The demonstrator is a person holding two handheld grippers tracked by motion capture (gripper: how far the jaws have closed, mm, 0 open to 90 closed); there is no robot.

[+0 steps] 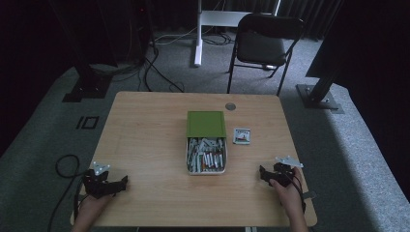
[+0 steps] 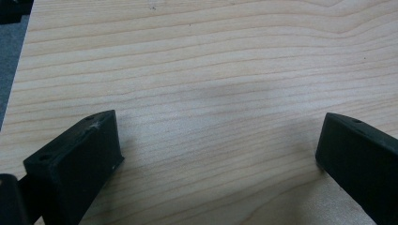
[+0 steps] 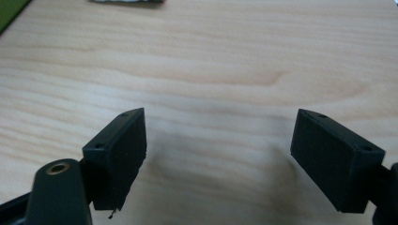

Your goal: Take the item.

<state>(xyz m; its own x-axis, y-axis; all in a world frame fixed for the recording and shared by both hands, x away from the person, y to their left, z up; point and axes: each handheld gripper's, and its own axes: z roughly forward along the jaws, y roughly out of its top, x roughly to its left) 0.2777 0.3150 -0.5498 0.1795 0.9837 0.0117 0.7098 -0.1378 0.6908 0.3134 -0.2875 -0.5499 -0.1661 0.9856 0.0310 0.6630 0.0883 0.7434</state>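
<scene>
The white box (image 1: 206,155) of small sticks sits at the table's (image 1: 145,135) middle with its green lid (image 1: 206,123) slid back over the far half, its long axis running straight away from the person. From the box, the left gripper (image 1: 109,185) lies near-left and the right gripper (image 1: 270,176) near-right, both with jaws spread wide and empty, resting near the front edge. The right looks slightly nearer the box, though the difference is small, and a small card (image 1: 241,136) lies just right of the lid.
</scene>
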